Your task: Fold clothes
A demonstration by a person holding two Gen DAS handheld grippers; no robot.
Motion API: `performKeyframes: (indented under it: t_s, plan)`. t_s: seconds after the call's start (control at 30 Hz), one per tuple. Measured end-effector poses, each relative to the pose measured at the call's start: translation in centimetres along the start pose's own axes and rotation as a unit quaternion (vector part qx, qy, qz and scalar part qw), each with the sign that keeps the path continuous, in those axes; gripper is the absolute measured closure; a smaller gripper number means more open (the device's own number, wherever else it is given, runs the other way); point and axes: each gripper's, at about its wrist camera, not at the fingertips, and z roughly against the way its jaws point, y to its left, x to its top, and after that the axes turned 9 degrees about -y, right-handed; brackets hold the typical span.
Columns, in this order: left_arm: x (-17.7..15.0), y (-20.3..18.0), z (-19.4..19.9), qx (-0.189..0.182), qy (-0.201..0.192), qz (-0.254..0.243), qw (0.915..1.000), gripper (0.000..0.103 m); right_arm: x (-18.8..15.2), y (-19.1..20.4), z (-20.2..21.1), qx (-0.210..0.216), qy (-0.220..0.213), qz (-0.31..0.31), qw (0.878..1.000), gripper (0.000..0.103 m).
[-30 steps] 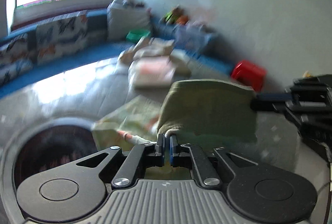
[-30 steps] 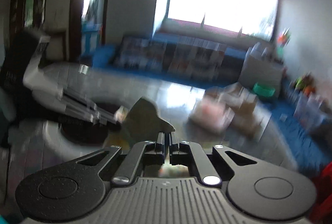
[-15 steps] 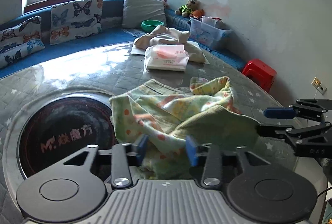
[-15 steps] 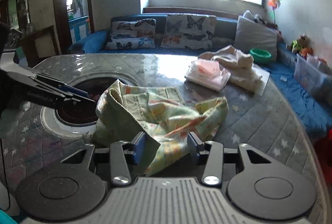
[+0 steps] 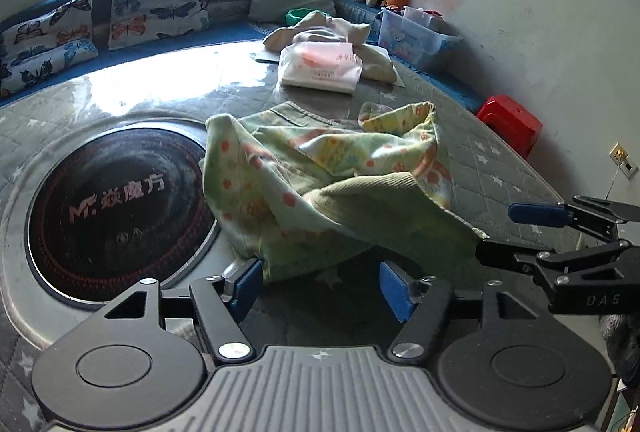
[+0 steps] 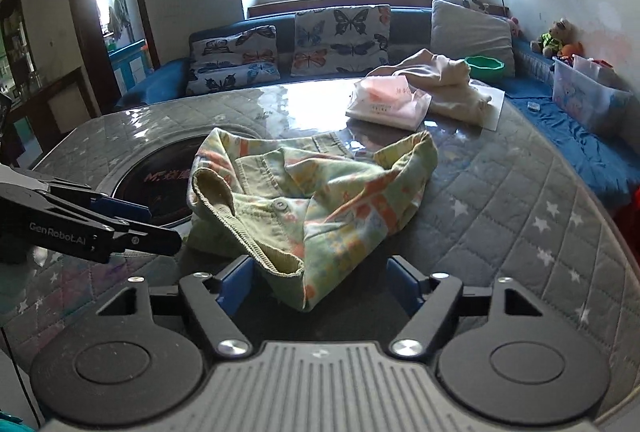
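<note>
Evidently both grippers had just let go. A second before, each pair of jaws was clamped on an edge of the green patterned garment [image 5: 320,188], which hung stretched between them above the table; at inspection the left gripper [image 5: 320,284] and the right gripper [image 6: 320,282] were both spreading their jaws, the blue pads clear of the cloth. The garment lay in a loose, rumpled heap on the quilted table [image 6: 500,192], partly over the dark round inset [image 5: 116,208], its near hem draped between each gripper's fingers. Whether that hem brushed the left pad could not be settled from the left wrist view. The drop appears to have laid nothing flat: no clean fold was visible, so the garment would likely need regrasping and spreading. Another cream garment [image 6: 444,84] waited further back.
</note>
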Motion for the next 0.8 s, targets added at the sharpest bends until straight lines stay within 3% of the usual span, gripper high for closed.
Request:
performKeyframes:
  t_s: [0.8]
  plan:
    - [-2.5, -1.4, 1.3, 0.036, 0.02, -0.02, 0.999, 0.022, -2.6, 1.7, 0.9, 0.0, 0.009, -0.009, 1.0, 0.016]
